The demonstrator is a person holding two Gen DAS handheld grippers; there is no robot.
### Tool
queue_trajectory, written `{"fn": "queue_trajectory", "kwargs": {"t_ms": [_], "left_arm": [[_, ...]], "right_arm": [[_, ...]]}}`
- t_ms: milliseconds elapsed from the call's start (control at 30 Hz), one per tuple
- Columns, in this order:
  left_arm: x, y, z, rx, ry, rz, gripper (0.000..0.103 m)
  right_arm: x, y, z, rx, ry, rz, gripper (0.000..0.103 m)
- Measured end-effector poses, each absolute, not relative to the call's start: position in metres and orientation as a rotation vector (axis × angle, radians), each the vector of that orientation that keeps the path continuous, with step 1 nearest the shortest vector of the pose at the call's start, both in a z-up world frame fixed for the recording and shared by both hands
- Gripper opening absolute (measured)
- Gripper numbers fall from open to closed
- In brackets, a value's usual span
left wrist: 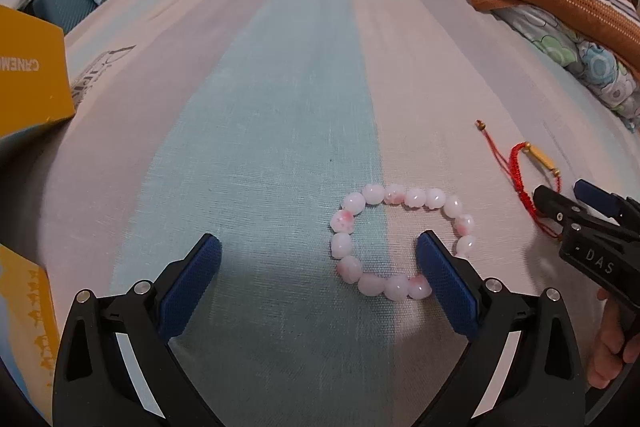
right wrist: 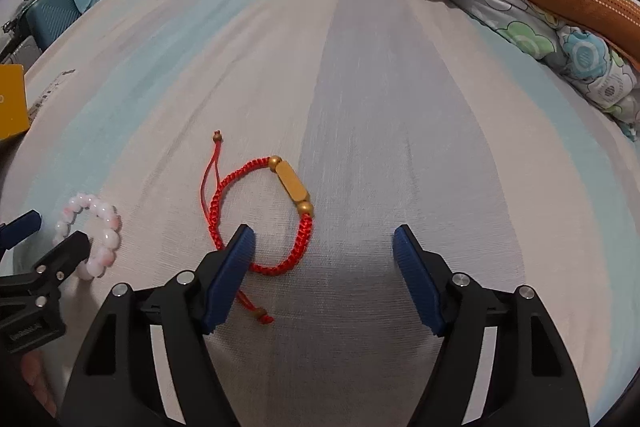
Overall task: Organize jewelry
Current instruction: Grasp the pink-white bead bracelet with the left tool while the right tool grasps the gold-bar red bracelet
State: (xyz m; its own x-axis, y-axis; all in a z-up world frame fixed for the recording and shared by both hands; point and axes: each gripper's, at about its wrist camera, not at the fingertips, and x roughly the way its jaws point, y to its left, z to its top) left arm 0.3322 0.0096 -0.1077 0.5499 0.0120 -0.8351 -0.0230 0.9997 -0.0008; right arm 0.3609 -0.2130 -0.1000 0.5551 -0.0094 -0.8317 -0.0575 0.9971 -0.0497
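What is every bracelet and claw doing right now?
Pink bead bracelet: flat on the bed, closed ring, not held.
Red cord bracelet: flat on the bed, tails loose, not held.
Left claw: open, empty.
Right claw: open, empty.

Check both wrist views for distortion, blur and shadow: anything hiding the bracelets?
Left wrist view: heavy fisheye bending with dark corners; pink bead bracelet sharp, a soft shadow at its near beads, the bed's far end hazy. Right wrist view: same bending; red cord bracelet sharp, partly covered by a jaw, shadow under the jaws.
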Motion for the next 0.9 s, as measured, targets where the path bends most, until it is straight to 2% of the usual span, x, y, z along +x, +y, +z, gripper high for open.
{"fn": "queue_trajectory", "kwargs": {"t_ms": [100,167,433,500,567,600,900], "left_arm": [[0.332,0.008,-0.109,-0.006,0.989,0.02,0.084],[0.331,0.008,-0.108,-0.015,0.993,0.017,0.072],[0.33,0.008,-0.107,-0.01,1.0,0.03,0.042],[0.329,0.005,-0.106,0.008,0.993,0.033,0.032],[0.327,0.003,-0.105,0.018,0.984,0.037,0.012],[0.327,0.003,-0.105,0.018,0.982,0.034,0.01],[0.319,-0.002,-0.094,0.033,0.955,-0.006,0.01]], "right_arm": [[0.36,-0.209,-0.101,-0.075,0.986,0.037,0.056],[0.358,-0.204,-0.101,-0.076,0.984,0.044,0.047],[0.356,-0.203,-0.1,-0.068,0.964,0.031,0.016],[0.356,-0.204,-0.1,-0.057,0.961,0.027,0.011],[0.356,-0.206,-0.1,-0.044,0.961,0.026,0.007],[0.356,-0.207,-0.099,-0.039,0.962,0.026,0.006],[0.352,-0.212,-0.093,-0.029,0.952,0.039,0.006]]}}
